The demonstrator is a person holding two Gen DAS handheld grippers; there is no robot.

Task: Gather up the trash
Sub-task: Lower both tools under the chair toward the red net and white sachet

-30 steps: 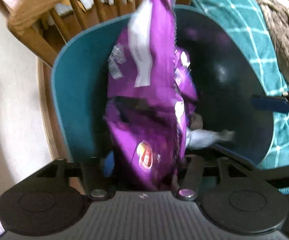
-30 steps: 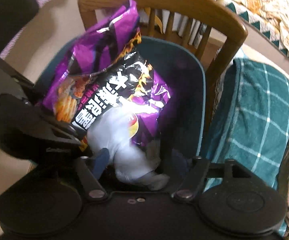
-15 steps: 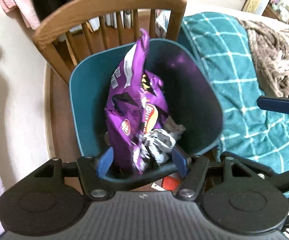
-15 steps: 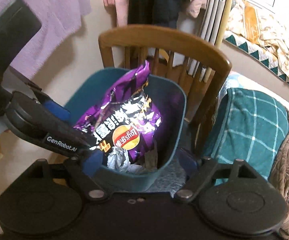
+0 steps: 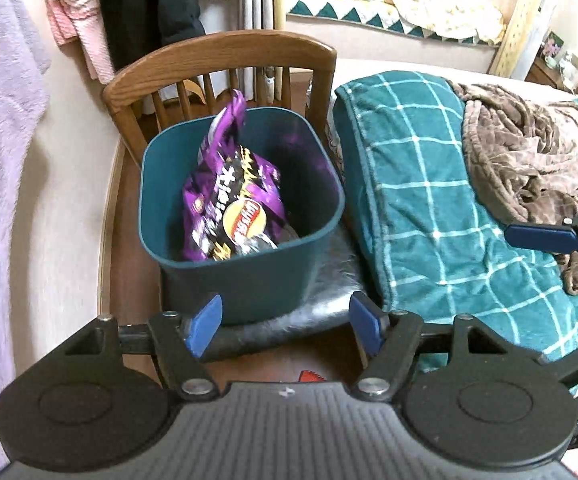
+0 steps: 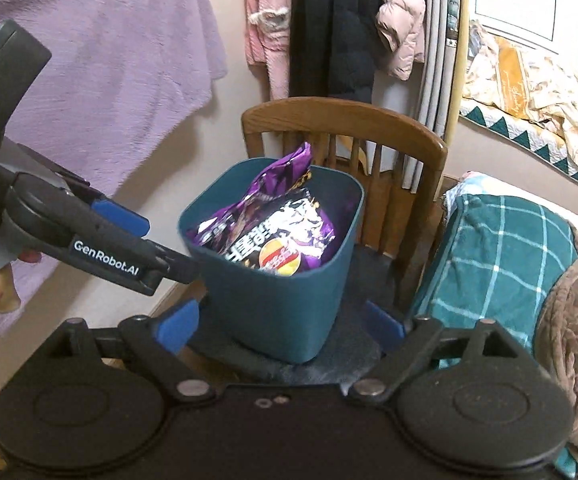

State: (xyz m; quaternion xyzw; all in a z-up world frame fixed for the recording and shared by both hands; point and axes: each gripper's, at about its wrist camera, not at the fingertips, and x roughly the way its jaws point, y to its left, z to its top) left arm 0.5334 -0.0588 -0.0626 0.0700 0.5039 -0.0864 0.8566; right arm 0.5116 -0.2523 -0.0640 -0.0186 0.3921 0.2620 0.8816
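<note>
Bedroom clutter frames a wooden chair (image 5: 225,56) whose dark seat cushion (image 5: 329,264) carries a teal bin (image 5: 249,280). Inside the bin, a purple chip bag (image 5: 233,196) stands on end, its top corner poking above the rim, with crumpled silvery wrapping beside its base. Left tongs (image 5: 287,322) hover in front of the bin, spread wide and empty; right tongs (image 6: 281,326) likewise gape with nothing between them. A teal checked blanket (image 5: 421,200) lies just beside the chair, a brown throw (image 5: 529,148) heaped on it. Coats (image 6: 329,24) hang on the wall behind.
</note>
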